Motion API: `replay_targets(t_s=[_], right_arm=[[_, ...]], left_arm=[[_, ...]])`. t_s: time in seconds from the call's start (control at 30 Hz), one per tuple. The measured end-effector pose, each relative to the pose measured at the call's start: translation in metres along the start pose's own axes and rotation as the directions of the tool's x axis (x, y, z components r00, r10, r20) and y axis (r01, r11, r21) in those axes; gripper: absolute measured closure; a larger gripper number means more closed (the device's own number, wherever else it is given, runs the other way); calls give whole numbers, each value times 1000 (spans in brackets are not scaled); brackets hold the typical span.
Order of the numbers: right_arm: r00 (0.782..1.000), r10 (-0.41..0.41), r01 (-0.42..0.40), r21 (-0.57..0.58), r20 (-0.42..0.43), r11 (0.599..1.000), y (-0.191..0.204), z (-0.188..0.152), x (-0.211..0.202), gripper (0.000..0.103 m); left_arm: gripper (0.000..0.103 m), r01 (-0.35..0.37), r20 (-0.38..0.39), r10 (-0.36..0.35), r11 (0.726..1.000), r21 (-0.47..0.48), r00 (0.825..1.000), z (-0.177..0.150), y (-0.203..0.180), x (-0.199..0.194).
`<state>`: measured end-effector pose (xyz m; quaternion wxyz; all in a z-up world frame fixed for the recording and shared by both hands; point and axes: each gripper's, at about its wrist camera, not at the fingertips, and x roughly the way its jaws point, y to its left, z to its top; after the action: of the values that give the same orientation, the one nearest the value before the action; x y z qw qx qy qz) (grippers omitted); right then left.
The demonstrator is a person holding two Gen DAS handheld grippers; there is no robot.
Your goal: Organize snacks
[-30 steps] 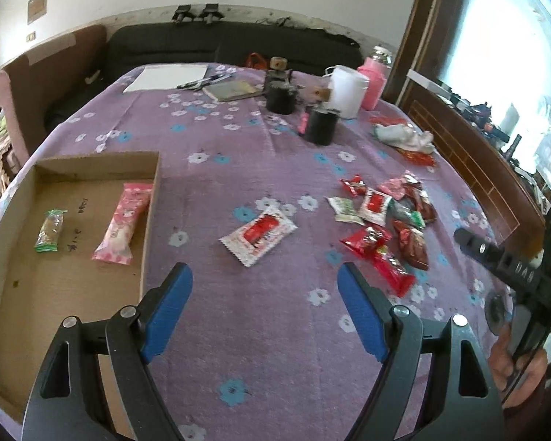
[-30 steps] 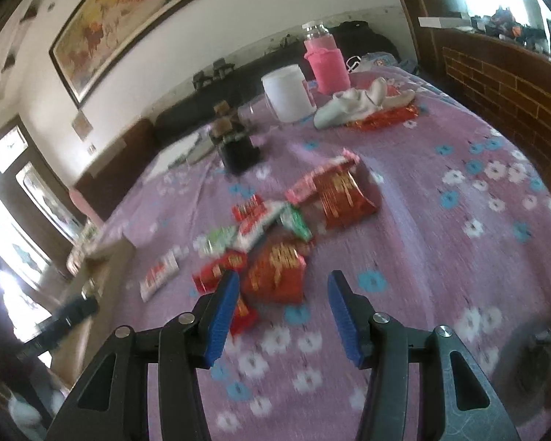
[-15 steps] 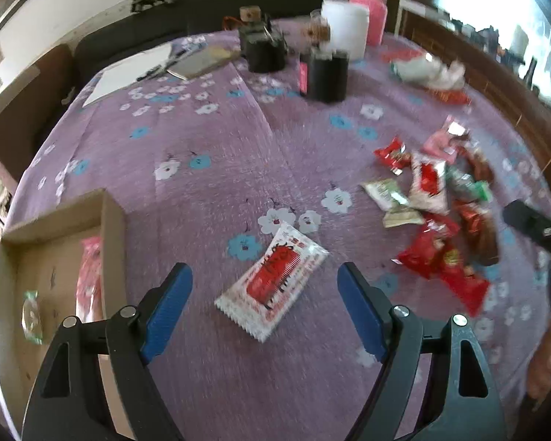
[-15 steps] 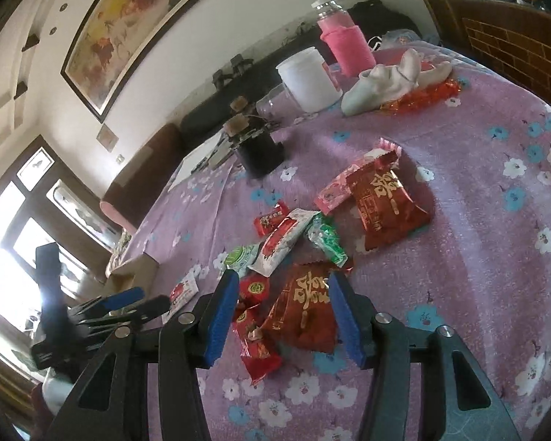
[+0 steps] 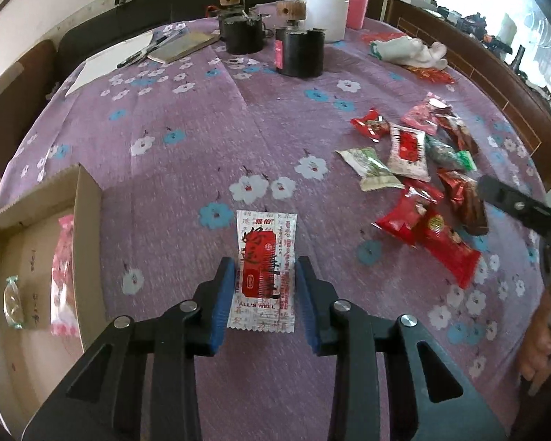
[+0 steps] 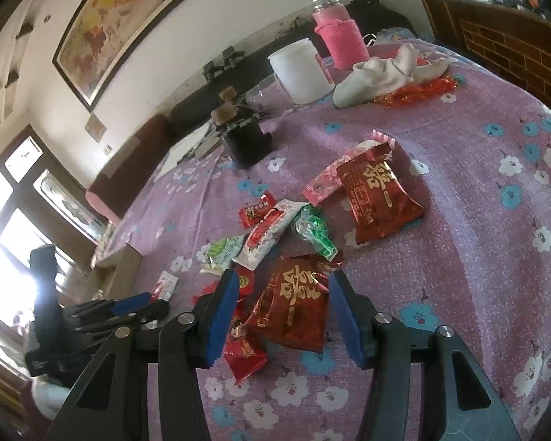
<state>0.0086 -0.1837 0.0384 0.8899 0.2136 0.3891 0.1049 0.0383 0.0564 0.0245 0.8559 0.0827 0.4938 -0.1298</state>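
Left gripper (image 5: 264, 286) just lowered and narrowed around white-and-red snack packet (image 5: 265, 257), pads against packet sides; packet near worktop's front edge, beside cardboard box (image 5: 88, 220). Lift into box likely next. Right gripper (image 6: 281, 316) half open, nothing held, over snack pile (image 6: 294, 220).

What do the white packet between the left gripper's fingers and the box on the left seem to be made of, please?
The white packet looks like printed plastic film: crimped serrated ends and a slight sheen. The box looks like plain matte brown cardboard, with a raw cut edge along its wall.
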Motion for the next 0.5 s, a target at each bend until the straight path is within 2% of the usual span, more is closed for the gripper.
replay_targets(t_s=[0.13, 0.17, 0.2, 0.23, 0.3, 0.47, 0.5], right_arm=[[998, -62, 61, -74, -16, 995, 13, -4, 10, 49], [997, -74, 72, -88, -18, 994, 15, -5, 11, 49], [996, -85, 83, -99, -21, 992, 16, -6, 13, 49], [995, -95, 92, -108, -25, 990, 17, -7, 15, 49], [993, -102, 96, -112, -51, 989, 17, -9, 21, 50], [992, -123, 118, -119, -31, 986, 19, -12, 19, 58], [992, -120, 116, -117, -31, 986, 19, -12, 18, 59]], left_arm=[[73, 22, 27, -22, 1000, -8, 999, -6, -6, -11], [77, 24, 34, -24, 1000, -9, 999, -6, -7, -13], [96, 29, 38, -29, 1000, -5, 999, -7, -8, -15], [97, 35, 37, -35, 999, -5, 999, -7, -9, -16], [97, 41, 40, -41, 999, -5, 998, -9, -11, -18], [96, 39, 54, -38, 999, -21, 998, -13, -8, -20], [93, 32, 58, -30, 999, -25, 998, -13, -6, -21]])
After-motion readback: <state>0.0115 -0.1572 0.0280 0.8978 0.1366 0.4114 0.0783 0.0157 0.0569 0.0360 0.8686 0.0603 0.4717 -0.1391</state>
